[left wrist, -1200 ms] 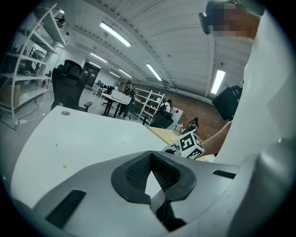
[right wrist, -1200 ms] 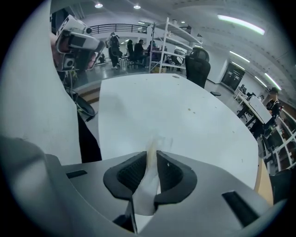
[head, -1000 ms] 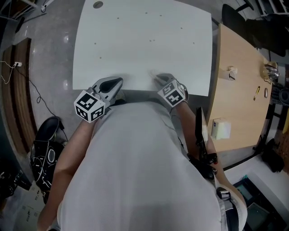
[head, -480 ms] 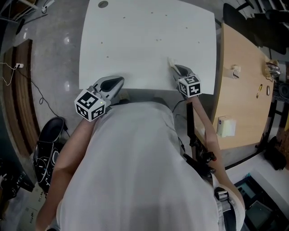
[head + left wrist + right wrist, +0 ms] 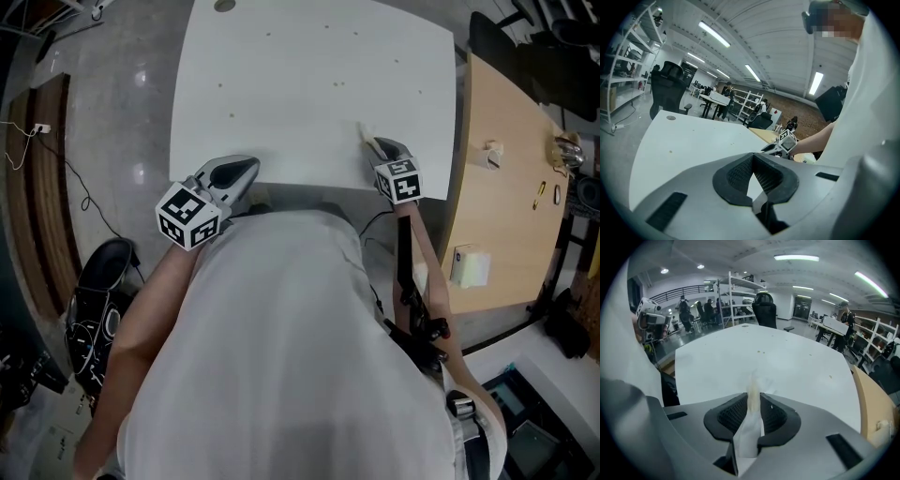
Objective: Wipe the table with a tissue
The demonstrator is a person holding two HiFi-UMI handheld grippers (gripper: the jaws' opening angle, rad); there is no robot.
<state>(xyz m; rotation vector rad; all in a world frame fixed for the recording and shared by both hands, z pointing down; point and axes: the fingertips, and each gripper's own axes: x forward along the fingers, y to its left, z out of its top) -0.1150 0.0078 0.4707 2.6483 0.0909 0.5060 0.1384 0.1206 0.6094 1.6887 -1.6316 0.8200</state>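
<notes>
White table [image 5: 309,131], rectangular, viewed steeply from above. Scattered over its top, tiny dark specks [image 5: 336,84], most toward the far half. At the far left corner, a round grey cable cap [image 5: 224,5]. Just beside the right edge, a light wooden table [image 5: 497,216] bearing a pale box [image 5: 471,267] near its front.

White table [image 5: 309,84]: small specks scattered over top; round grommet [image 5: 224,5] noted at far-left corner. L gripper [image 5: 246,169]: held at near edge, its marker cube [image 5: 190,217] to the rear. R gripper [image 5: 377,146]: positioned nr right edge, angled down; jaws just eased wider, tissue [image 5: 365,133] seen betw. them, projecting over tabletop. Wooden table [image 5: 497,216]: abutted on right, white box [image 5: 469,265] placed on it. Black object [image 5: 98,309]: on floor, left; not identified.
</notes>
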